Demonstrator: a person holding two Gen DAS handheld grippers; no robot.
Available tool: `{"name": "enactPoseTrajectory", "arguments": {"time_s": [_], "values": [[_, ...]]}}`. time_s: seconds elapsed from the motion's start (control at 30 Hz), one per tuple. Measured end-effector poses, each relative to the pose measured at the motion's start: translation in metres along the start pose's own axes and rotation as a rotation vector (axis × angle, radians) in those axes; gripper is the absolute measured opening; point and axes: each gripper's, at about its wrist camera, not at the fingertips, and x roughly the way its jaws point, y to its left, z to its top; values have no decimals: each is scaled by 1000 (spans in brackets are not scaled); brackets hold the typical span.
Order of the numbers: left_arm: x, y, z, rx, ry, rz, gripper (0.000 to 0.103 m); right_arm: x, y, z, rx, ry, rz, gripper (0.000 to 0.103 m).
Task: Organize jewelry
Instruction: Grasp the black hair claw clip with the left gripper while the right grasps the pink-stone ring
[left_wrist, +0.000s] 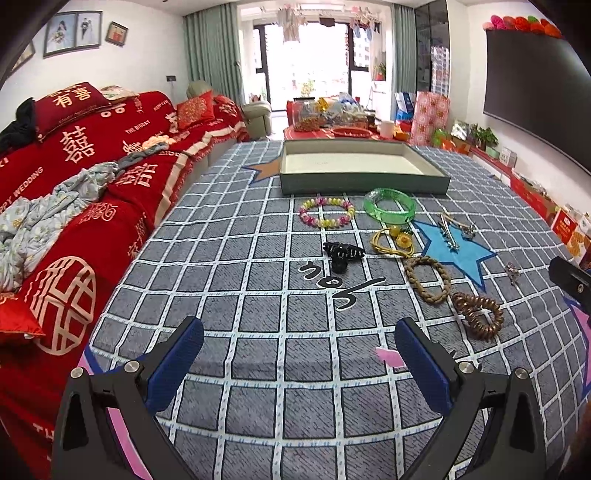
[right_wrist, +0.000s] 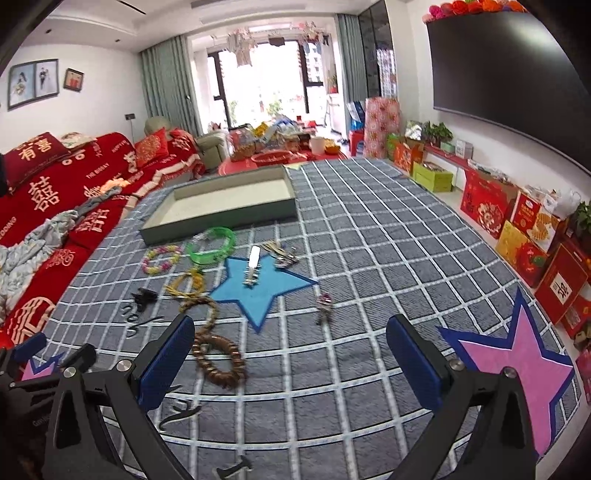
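Jewelry lies on a grey checked cloth (left_wrist: 258, 295) in front of an empty grey-green tray (left_wrist: 362, 181); the tray also shows in the right wrist view (right_wrist: 221, 218). In the left wrist view: a pink-yellow bead bracelet (left_wrist: 327, 212), a green bangle (left_wrist: 389, 205), a black claw clip (left_wrist: 342, 254), a yellow hair tie (left_wrist: 393, 240), silver clips (left_wrist: 452, 229), a braided tan ring (left_wrist: 428, 278) and a brown coil tie (left_wrist: 478, 314). My left gripper (left_wrist: 299, 343) is open and empty, short of them. My right gripper (right_wrist: 290, 339) is open and empty, near the brown coil tie (right_wrist: 218, 358) and a small brooch (right_wrist: 324, 302).
A red sofa with cushions and crumpled fabric (left_wrist: 74, 184) borders the cloth on the left. Red gift boxes (right_wrist: 528, 236) line the right wall under a dark TV (right_wrist: 509, 74). A cluttered low table (left_wrist: 332, 118) stands behind the tray. The right gripper's body shows at the left view's edge (left_wrist: 570, 277).
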Motion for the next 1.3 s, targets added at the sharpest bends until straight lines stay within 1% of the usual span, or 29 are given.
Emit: {"name": "enactPoseTrajectory", "arguments": {"time_s": [0.1,0.17,0.33,0.37,0.47,0.57,0.67,0.7,0.77,0.8,0.83,0.87,0.9,0.93,0.97,1.0,1.03,1.07,1.2,1.3], "values": [[10,2,10,2,37,-38,103,12,-20,7,25,44,-17,103],[19,0,18,24,61,-49,103,22,-36,11,42,82,-29,103],[47,-5,35,48,133,-73,103,60,-60,17,62,204,-22,103],[54,-7,39,50,154,-80,103,70,-61,17,66,241,-25,103],[69,-11,49,57,174,-86,103,93,-61,16,55,303,-14,103],[84,-15,57,61,195,-91,103,110,-56,13,33,344,-10,103],[98,-19,59,71,220,-77,103,115,-50,14,0,345,-24,102],[100,-21,59,74,225,-76,103,116,-47,15,-11,342,-28,101],[107,-25,58,90,244,-74,96,118,-43,16,-33,337,-43,93],[108,-26,57,94,255,-79,95,118,-41,17,-46,336,-51,88],[107,-26,57,85,246,-93,90,118,-40,17,-55,335,-58,81],[106,-27,57,86,242,-105,86,118,-40,18,-60,333,-62,77],[106,-29,57,91,239,-117,78,117,-41,20,-60,333,-59,72],[105,-31,58,100,234,-129,66,116,-41,20,-58,332,-62,64],[103,-34,58,114,226,-142,58,115,-42,22,-56,330,-65,59],[101,-38,58,127,220,-154,42,116,-42,24,-54,328,-68,44],[101,-40,58,139,218,-160,31,115,-43,25,-50,327,-70,28],[100,-42,58,149,218,-168,31,115,-44,26,-45,329,-64,20],[97,-41,60,145,226,-203,31,116,-53,31,-2,343,-22,19],[89,-37,69,128,215,-234,31,113,-62,39,74,348,49,19]]}}
